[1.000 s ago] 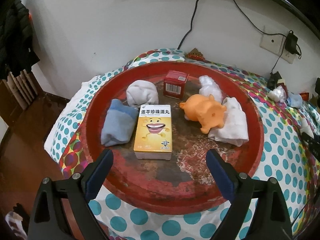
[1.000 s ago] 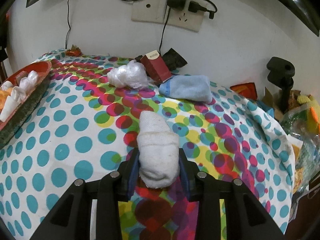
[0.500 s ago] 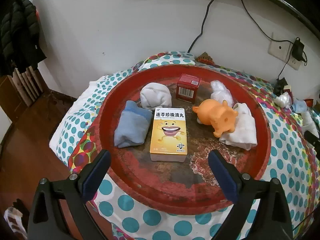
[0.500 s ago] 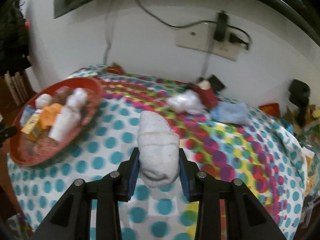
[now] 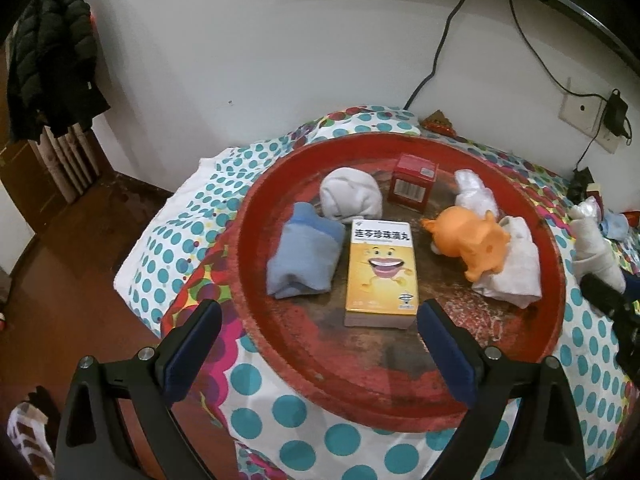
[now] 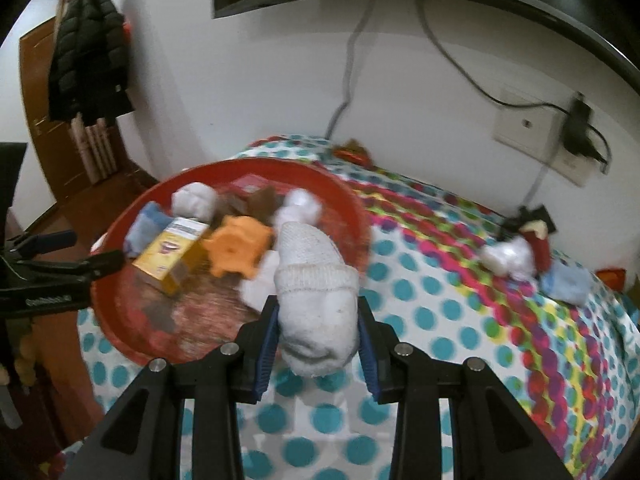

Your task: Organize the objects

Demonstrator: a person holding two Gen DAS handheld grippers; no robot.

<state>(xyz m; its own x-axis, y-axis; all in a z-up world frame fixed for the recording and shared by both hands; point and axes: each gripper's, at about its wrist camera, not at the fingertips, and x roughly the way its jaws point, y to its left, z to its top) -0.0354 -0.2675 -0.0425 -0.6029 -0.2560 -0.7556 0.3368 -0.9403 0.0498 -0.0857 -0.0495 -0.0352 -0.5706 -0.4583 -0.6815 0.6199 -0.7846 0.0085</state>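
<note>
My right gripper is clenched on a rolled white sock, held above the dotted cloth just beside the red tray. The sock's cuff end points toward the tray. My left gripper stands wide with nothing between its pads; its jaws have just been opening, and it hovers at the tray's near rim.

The left view gives me the tray's contents sharply: a yellow box in the middle, a blue sock touching its left side, a white bundle behind that, a red box at the back, an orange toy lying partly on a white cloth, and a plastic wad behind the toy. The right view shows these only blurred.

The right view alone shows the far spread of the table: a second plastic wad, a small blue sock and a red carton near the wall socket. It also catches the left gripper's fingers from the side, at the tray's left edge.
</note>
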